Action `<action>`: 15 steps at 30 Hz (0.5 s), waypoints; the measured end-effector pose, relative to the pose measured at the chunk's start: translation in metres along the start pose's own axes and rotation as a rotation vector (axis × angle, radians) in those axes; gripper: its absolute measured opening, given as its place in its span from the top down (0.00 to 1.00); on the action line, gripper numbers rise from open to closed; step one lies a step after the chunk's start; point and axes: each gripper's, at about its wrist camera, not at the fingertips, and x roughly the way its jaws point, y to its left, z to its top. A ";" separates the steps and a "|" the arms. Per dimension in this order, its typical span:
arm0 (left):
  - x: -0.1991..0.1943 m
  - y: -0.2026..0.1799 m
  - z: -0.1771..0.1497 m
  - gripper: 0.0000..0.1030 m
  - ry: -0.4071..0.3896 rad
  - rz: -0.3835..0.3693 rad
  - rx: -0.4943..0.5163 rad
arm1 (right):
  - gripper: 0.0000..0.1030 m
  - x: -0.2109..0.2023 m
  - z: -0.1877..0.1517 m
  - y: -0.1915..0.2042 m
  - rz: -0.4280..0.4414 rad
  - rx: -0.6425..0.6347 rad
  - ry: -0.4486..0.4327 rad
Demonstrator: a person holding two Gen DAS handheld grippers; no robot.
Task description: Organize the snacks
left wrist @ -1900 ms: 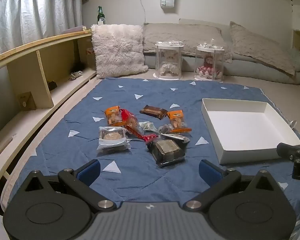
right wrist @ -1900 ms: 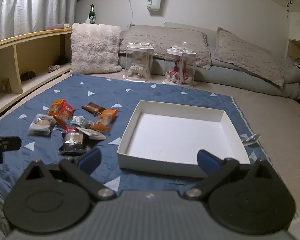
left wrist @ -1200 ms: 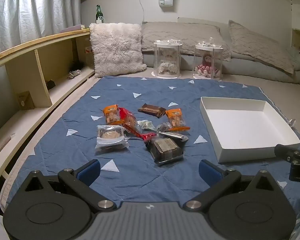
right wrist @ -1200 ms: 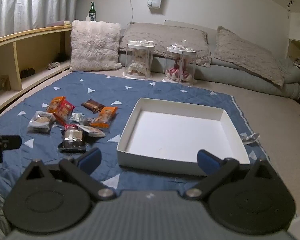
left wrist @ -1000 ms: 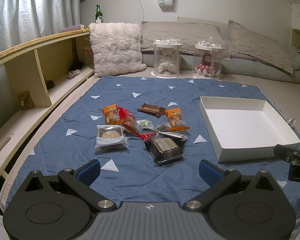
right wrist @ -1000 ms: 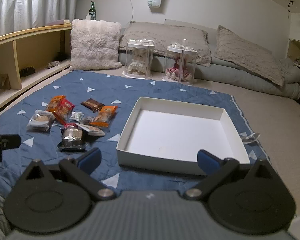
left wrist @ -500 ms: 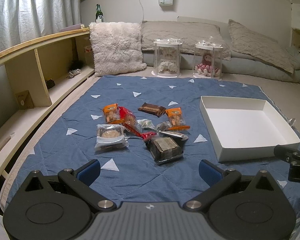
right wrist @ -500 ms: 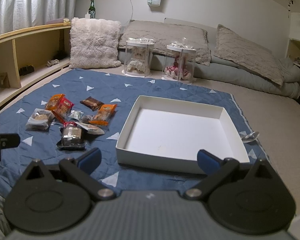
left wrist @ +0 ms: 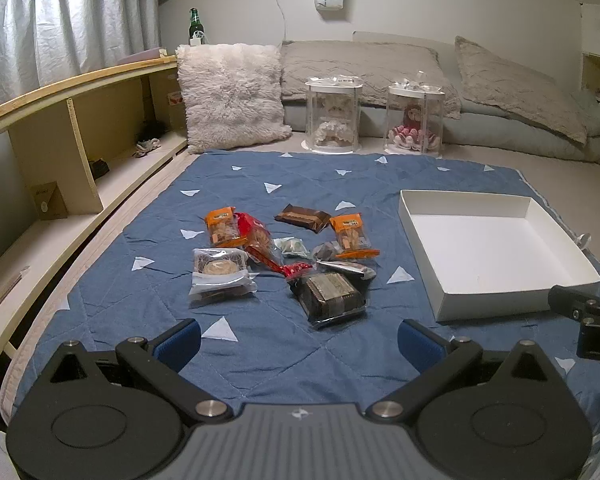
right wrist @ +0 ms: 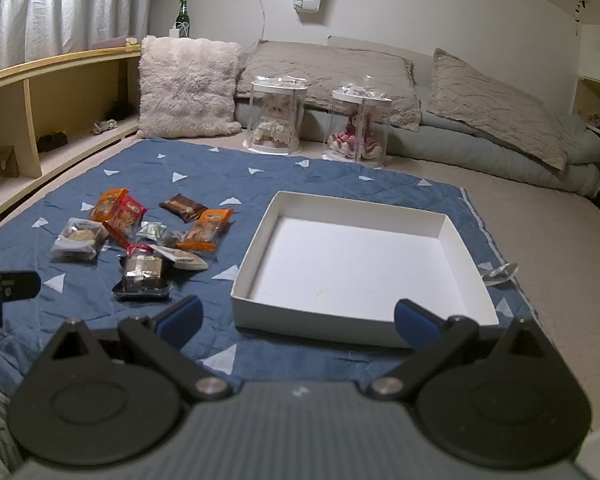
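Note:
Several wrapped snacks lie in a loose pile on a blue quilted mat (left wrist: 340, 184): a dark brownie pack (left wrist: 332, 294), a clear round-cake pack (left wrist: 220, 274), two orange packs (left wrist: 222, 226) (left wrist: 351, 236), a red pack (left wrist: 260, 242) and a brown bar (left wrist: 303, 217). An empty white box (left wrist: 496, 248) sits to their right. My left gripper (left wrist: 298, 340) is open, low and short of the pile. My right gripper (right wrist: 296, 320) is open in front of the white box (right wrist: 360, 264), with the brownie pack (right wrist: 142, 274) to its left.
Two clear domes holding dolls (left wrist: 334, 118) (left wrist: 414, 120), a fluffy pillow (left wrist: 232, 94) and grey cushions (left wrist: 360, 64) line the far side. A wooden shelf (left wrist: 60, 128) runs along the left. A spoon (right wrist: 500, 270) lies right of the box.
Both grippers have drifted slightly back and up, so the snacks and box sit a little farther away. Nothing was taken hold of.

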 end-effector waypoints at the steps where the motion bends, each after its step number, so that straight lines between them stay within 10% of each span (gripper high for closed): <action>1: 0.000 0.000 0.000 0.00 0.000 0.000 0.000 | 0.01 0.000 0.000 0.000 0.000 0.000 0.000; 15: 0.000 0.000 0.000 0.00 0.001 0.000 0.000 | 0.01 0.000 0.001 0.000 -0.001 0.001 0.000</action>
